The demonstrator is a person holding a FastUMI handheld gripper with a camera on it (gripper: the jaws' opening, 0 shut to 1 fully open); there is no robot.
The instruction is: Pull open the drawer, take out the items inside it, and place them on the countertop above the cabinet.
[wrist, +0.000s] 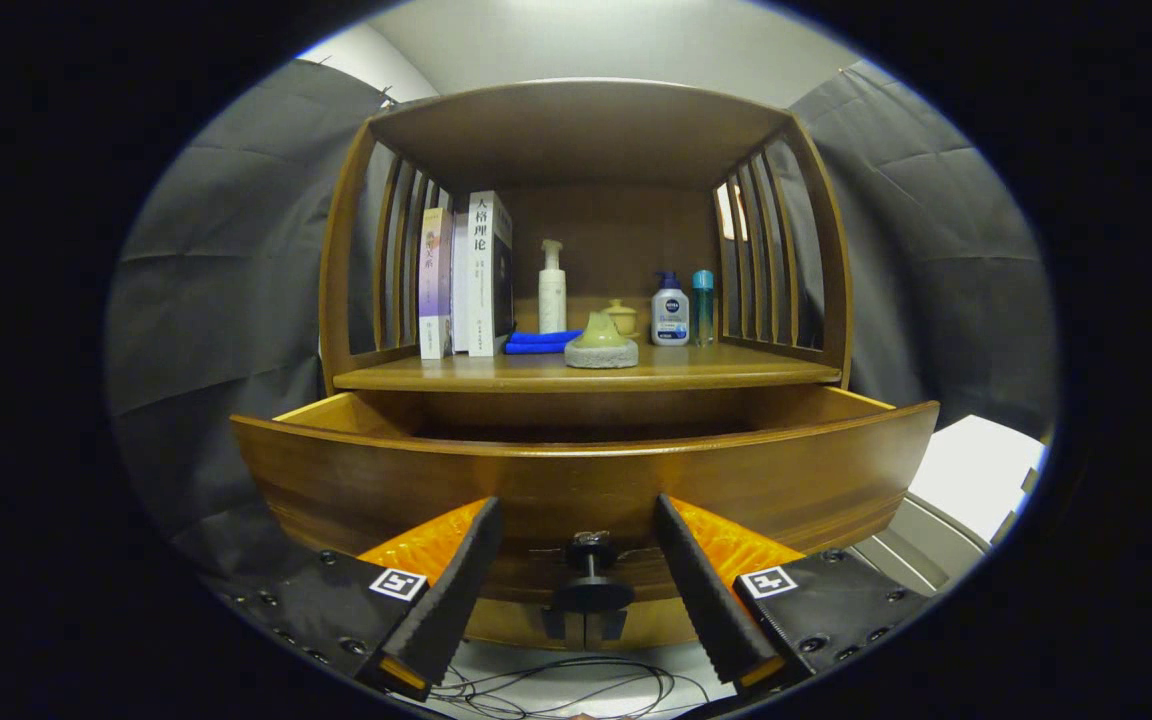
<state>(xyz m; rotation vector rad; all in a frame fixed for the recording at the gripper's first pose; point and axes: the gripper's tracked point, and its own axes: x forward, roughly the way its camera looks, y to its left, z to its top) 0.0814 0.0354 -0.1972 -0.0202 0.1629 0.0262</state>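
The wooden cabinet (581,130) has its drawer (586,480) pulled out; the drawer's contents are hidden behind its front. On the countertop (756,372) stand books (466,275), a pump bottle (552,288) and a blue-capped bottle (669,312). The gripper (578,520) is spread, its fingers flanking the drawer knob (591,575) untouched.

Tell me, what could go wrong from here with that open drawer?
The claw is open, its fingers either side of the small dark metal knob, touching nothing. The brown wooden drawer hides its contents behind its front, so reaching in blind may miss. Placing items could topple the crowded white pump bottle.
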